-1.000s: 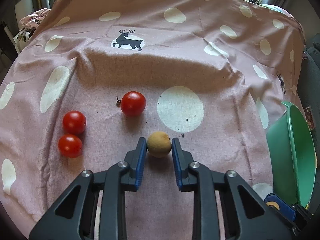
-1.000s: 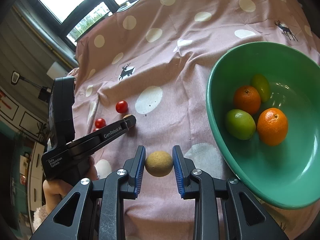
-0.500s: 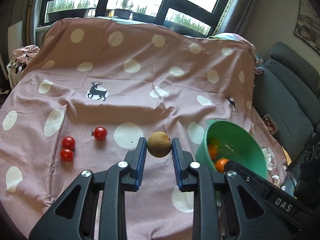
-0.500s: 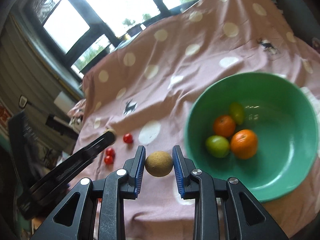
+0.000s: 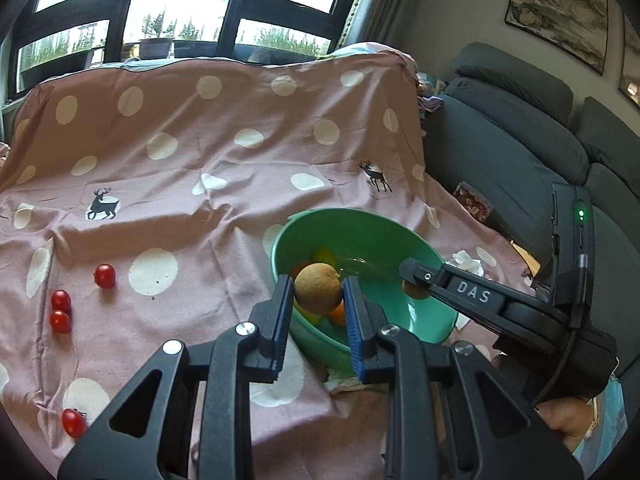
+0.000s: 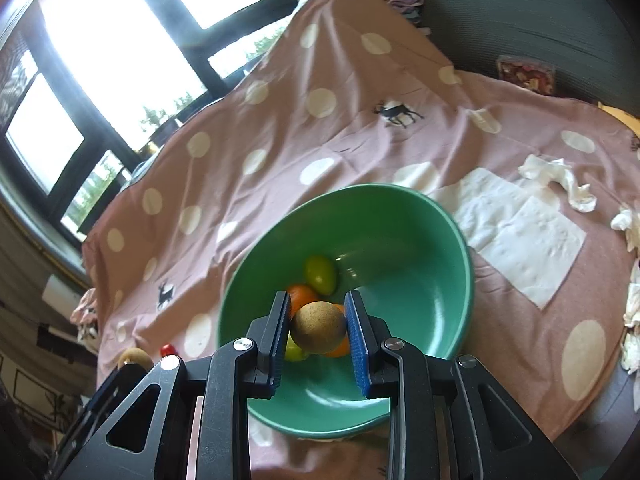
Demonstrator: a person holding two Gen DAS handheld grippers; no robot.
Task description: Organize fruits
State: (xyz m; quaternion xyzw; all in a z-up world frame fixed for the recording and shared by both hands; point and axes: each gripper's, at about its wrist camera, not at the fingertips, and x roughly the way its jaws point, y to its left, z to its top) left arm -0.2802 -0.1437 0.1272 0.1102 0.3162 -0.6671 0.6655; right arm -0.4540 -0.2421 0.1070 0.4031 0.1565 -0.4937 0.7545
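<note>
My left gripper [image 5: 318,292] is shut on a round brown fruit [image 5: 318,288] and holds it above the near rim of the green bowl [image 5: 404,236]. My right gripper [image 6: 318,324] is shut on a second brown fruit [image 6: 318,326] over the same bowl [image 6: 432,280], and it shows from the side in the left wrist view [image 5: 416,280]. The bowl holds oranges [image 6: 302,294] and green fruits [image 6: 321,275]. Several cherry tomatoes [image 5: 105,275] lie on the pink dotted cloth [image 5: 200,184] at the left.
White tissues and paper napkins [image 6: 520,220] lie on the cloth right of the bowl. A grey sofa [image 5: 520,128] stands on the right. Windows [image 5: 180,12] are behind the table.
Both grippers have lifted and swung right with their brown fruits, from over the cloth to above the green bowl. The tomatoes stayed in place.
</note>
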